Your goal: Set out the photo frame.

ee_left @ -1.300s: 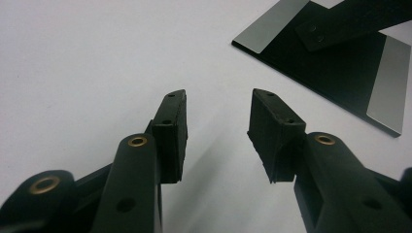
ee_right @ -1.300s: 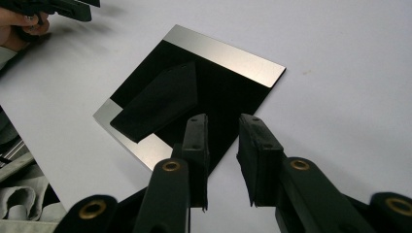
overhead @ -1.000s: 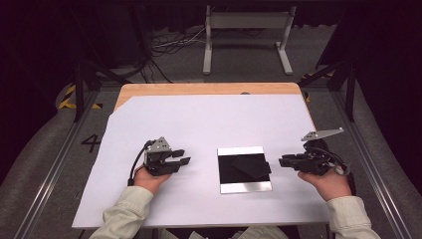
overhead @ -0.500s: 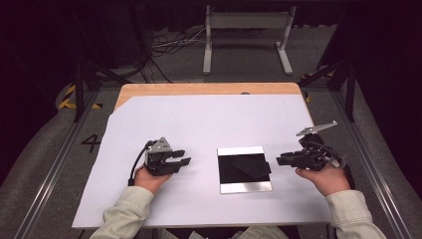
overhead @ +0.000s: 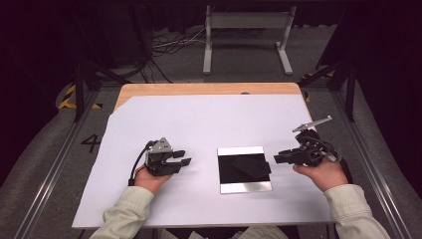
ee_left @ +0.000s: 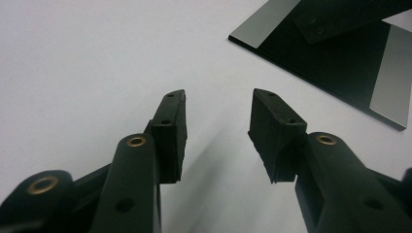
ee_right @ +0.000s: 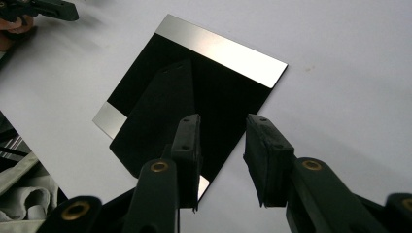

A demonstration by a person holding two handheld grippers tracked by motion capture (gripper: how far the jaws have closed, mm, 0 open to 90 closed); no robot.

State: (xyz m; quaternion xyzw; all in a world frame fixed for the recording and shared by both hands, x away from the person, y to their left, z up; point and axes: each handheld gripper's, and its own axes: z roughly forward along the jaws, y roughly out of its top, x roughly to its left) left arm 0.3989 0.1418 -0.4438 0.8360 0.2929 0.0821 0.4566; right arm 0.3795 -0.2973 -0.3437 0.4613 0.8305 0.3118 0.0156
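A glossy black square plate point(overhead: 245, 169) with silver strips along two edges lies flat on the white sheet point(overhead: 199, 124), between my two hands. It also shows in the left gripper view point(ee_left: 340, 58) and the right gripper view point(ee_right: 218, 82), mirroring a dark jaw shape. My left gripper point(overhead: 183, 158) rests left of the plate, open, with bare sheet between its jaws point(ee_left: 218, 104). My right gripper point(overhead: 277, 157) hovers just off the plate's right edge, pointing at it. Its jaws point(ee_right: 222, 126) have just been opening, and nothing is between them.
The white sheet covers a wooden tabletop point(overhead: 199, 89) whose far edge shows. Behind the table stand a metal frame point(overhead: 246, 30) and loose cables point(overhead: 169, 45) on the floor. Metal rails point(overhead: 54, 164) run along both sides.
The right gripper's jaws have spread wider and that hand has tipped up slightly beside the plate. The left hand and the plate have stayed put.
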